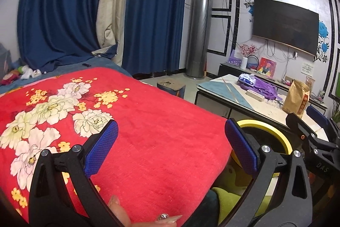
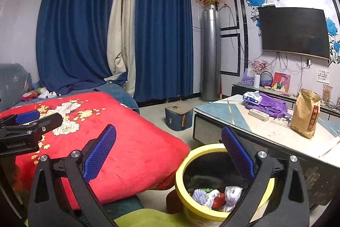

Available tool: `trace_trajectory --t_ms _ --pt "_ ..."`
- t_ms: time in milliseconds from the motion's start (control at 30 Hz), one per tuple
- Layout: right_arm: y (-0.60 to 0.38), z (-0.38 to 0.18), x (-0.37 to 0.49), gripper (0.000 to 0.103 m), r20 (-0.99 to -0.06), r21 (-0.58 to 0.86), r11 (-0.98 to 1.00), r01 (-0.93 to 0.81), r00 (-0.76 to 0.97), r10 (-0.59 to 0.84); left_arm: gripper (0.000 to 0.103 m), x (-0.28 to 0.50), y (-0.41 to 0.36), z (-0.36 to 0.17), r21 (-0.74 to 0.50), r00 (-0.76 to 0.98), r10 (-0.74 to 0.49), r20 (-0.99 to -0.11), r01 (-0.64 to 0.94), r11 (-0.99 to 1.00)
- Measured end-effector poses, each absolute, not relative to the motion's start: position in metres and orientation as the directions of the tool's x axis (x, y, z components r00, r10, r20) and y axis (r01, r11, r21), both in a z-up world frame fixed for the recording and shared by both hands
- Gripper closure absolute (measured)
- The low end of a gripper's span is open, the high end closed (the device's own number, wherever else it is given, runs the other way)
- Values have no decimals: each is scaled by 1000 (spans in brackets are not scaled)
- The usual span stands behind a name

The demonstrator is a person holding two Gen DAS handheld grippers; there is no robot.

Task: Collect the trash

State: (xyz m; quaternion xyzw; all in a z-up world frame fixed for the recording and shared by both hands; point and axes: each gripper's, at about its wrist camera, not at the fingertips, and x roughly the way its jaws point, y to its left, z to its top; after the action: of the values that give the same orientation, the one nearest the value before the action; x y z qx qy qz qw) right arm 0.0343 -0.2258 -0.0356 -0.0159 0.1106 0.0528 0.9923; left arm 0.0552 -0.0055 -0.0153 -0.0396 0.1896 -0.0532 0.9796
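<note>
A yellow-rimmed trash bin (image 2: 180, 171) stands on the floor between the red floral blanket (image 2: 131, 142) and the coffee table (image 2: 276, 135). Crumpled wrappers and paper (image 2: 216, 198) lie inside it. My right gripper (image 2: 169, 150) is open and empty, held above the bin's near left side. My left gripper (image 1: 171, 142) is open and empty above the blanket (image 1: 148, 120); the bin's rim (image 1: 276, 131) shows just behind its right finger. The right gripper also shows in the left wrist view (image 1: 314, 127), and the left gripper shows in the right wrist view (image 2: 27, 120).
On the coffee table lie a brown paper bag (image 2: 305, 113), a purple cloth (image 2: 274, 107), a tissue pack (image 2: 252, 97) and a white power strip (image 2: 258, 114). A blue box stool (image 2: 178, 118) stands on the floor. Toys (image 2: 40, 93) lie by the blue curtains.
</note>
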Motion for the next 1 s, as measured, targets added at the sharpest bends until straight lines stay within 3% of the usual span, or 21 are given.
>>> trace_trajectory --t_ms 1000 --pt "-223 -40 39 6 -251 -7 993 -117 962 111 11 55 -7 -17 -83 924 -124 -362 101 991"
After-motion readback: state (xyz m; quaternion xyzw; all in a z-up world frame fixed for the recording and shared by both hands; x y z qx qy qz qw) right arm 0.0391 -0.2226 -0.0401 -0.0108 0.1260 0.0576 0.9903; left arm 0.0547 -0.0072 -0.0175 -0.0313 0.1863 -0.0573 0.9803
